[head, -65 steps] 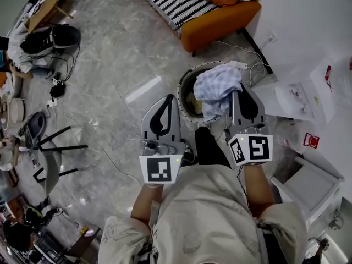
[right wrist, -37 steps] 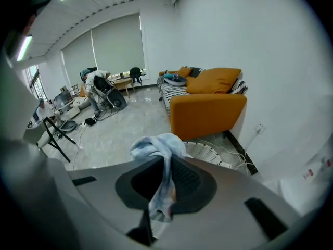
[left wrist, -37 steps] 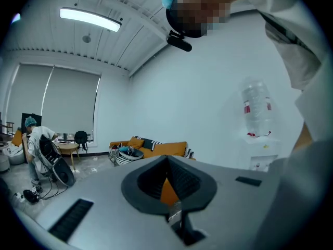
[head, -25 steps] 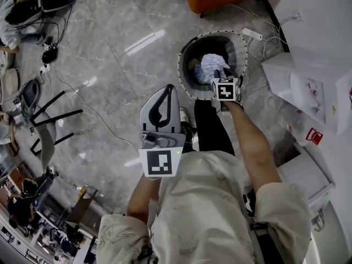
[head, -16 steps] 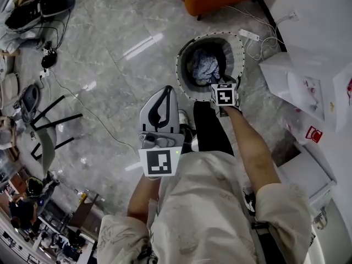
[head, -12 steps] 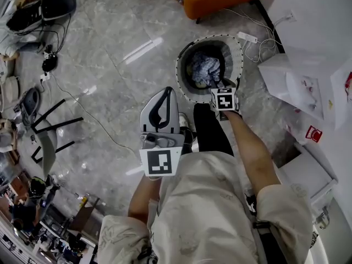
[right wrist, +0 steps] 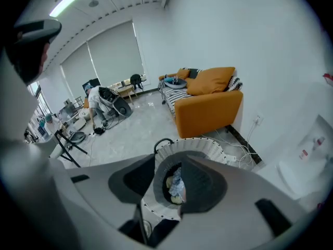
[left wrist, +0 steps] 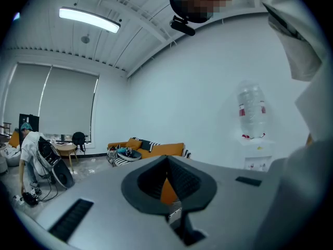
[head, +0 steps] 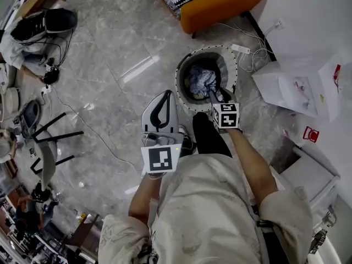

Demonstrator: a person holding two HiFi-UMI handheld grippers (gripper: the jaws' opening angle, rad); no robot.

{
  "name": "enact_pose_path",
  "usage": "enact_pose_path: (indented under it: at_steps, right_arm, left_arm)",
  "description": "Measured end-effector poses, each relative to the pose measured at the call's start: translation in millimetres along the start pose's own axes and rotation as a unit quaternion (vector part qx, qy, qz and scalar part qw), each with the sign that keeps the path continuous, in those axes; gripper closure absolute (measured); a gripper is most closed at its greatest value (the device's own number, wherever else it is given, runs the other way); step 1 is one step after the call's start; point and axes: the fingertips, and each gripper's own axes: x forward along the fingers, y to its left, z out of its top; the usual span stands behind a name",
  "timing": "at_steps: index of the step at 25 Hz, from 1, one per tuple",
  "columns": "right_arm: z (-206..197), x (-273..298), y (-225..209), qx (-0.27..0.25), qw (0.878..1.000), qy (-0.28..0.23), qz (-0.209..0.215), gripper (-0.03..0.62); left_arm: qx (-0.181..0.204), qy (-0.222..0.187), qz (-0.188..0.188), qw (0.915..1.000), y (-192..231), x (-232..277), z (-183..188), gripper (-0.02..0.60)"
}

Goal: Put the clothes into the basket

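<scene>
Blue checked clothes [head: 201, 80] lie bundled inside the round basket [head: 177, 84] on the floor. The right gripper [head: 212, 95] hangs over its rim, jaws apart and closing slightly, nothing between them. The left gripper [head: 166, 94] is alongside, jaws together and empty.

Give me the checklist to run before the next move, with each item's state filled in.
1. All clothes inside the basket: ok, nothing hangs over its rim.
2. Empty right gripper: ok, its jaws are closing with nothing between them, over the basket.
3. Empty left gripper: ok, jaws together, nothing held.
4. Upright basket: ok.
5. No more clothes to collect: cannot tell; none shows near the basket in the head view.
</scene>
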Motion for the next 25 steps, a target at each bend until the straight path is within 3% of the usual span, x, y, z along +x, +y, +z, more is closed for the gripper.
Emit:
enact_pose_path:
  at_steps: [7,14,25]
  right_arm:
    - [45,-69,19,-0.003,0.997,-0.083,-0.008,0.457]
    - [103,-154,29,-0.012,0.982,-0.187,-0.026,0.456]
    - [194,-304,59,-0.052,0.93,-0.361,-0.044,0.45]
  left_arm:
    - [0.003,-0.02,-0.007,0.9998,2,-22,15,0.578]
    - [0.009,-0.042,-0.001,0.9991,11,-48,37,0.578]
    - [0.023,-0.087,0.003,0.9959,9,-86,92,0.578]
